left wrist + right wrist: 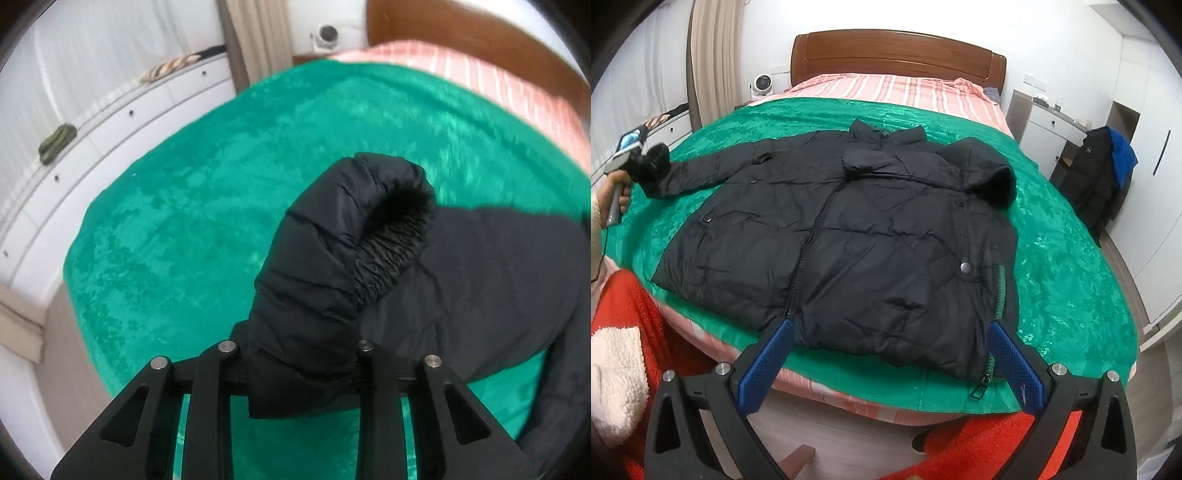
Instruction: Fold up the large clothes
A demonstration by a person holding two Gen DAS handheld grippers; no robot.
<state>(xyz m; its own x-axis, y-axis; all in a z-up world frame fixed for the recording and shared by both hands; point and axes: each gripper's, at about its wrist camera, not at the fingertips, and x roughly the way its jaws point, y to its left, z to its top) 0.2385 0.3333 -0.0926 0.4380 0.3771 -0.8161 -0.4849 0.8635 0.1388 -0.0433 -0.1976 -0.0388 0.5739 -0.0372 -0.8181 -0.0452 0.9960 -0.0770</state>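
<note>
Black puffer jacket (846,236) lies flat on the green blanket (1067,295) just ahead of my right gripper (890,354), whose blue fingers (764,365) stand spread with nothing between them. My left gripper (299,373) pinches the jacket's sleeve cuff (343,251), which rises up beyond my fingers over the blanket.

The left gripper (299,363) is clamping the black jacket's sleeve (325,258), whose cuff (391,236) is pointing toward 1 o'clock over the green blanket (177,229), the jacket body (498,280) lying at 3 o'clock.
</note>
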